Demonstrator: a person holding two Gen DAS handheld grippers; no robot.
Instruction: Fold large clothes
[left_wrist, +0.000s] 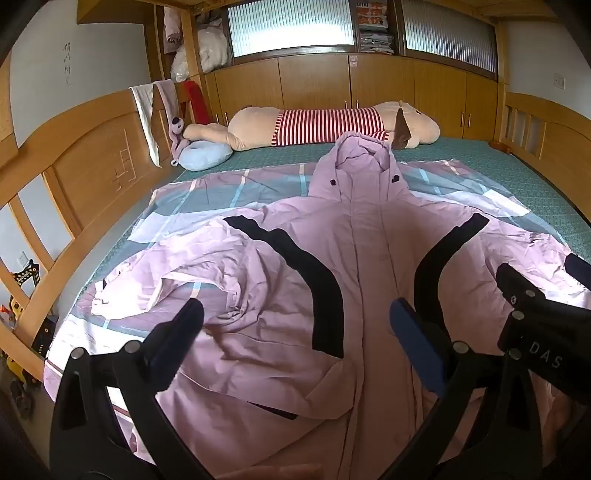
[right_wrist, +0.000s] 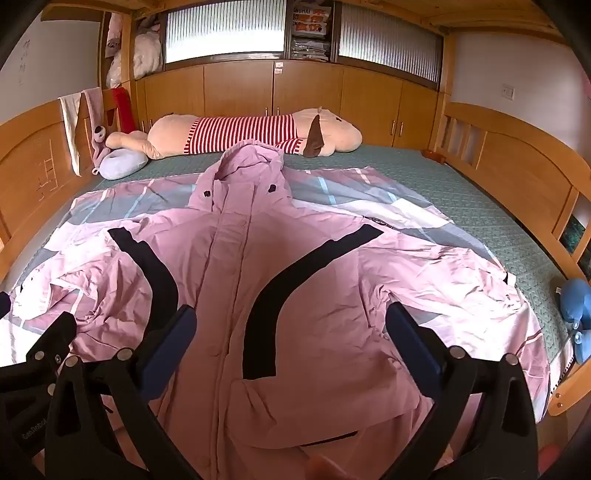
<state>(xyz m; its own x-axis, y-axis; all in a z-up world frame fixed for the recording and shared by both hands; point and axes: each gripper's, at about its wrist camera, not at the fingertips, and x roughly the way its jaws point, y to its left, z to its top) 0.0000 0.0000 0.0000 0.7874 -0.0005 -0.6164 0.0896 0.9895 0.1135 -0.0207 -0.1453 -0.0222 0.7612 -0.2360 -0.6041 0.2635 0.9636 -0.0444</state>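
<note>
A pink jacket (left_wrist: 354, 258) lay face up and spread wide on a checked sheet (left_wrist: 207, 192) over a green mattress (left_wrist: 517, 173) in a wooden bed. Its hood (left_wrist: 356, 155) pointed toward the far side, where a long plush toy (left_wrist: 332, 125) in a striped shirt lay along the cupboards. Black curved stripes ran from each shoulder down toward the waist. The front placket ran straight down the middle. The jacket's left-hand sleeve (left_wrist: 155, 284), as the cameras saw it, was bunched and creased, folded partly over itself; the other sleeve (right_wrist: 461, 280) lay flatter, reaching out toward the bed's right rail.

Both tools hovered above the jacket's lower half, tilted down toward it. The left gripper (left_wrist: 295, 325) had its jaws spread wide with nothing between them, over the left front panel. The right gripper (right_wrist: 290, 328) was likewise spread wide and empty, over the right front panel. Neither appeared to touch the cloth. No fold had been made yet, so the task seemed to be at its start.

Risks from here, as a judgement: the slick, puffy cloth might slip from a shallow pinch. A grab could catch only the top layer, or catch the sheet beneath as well, dragging it along. The crumpled left sleeve, if not smoothed first, would likely fold in lumpy and crooked. With the two tools so close together, they could knock into each other when reaching.
</note>
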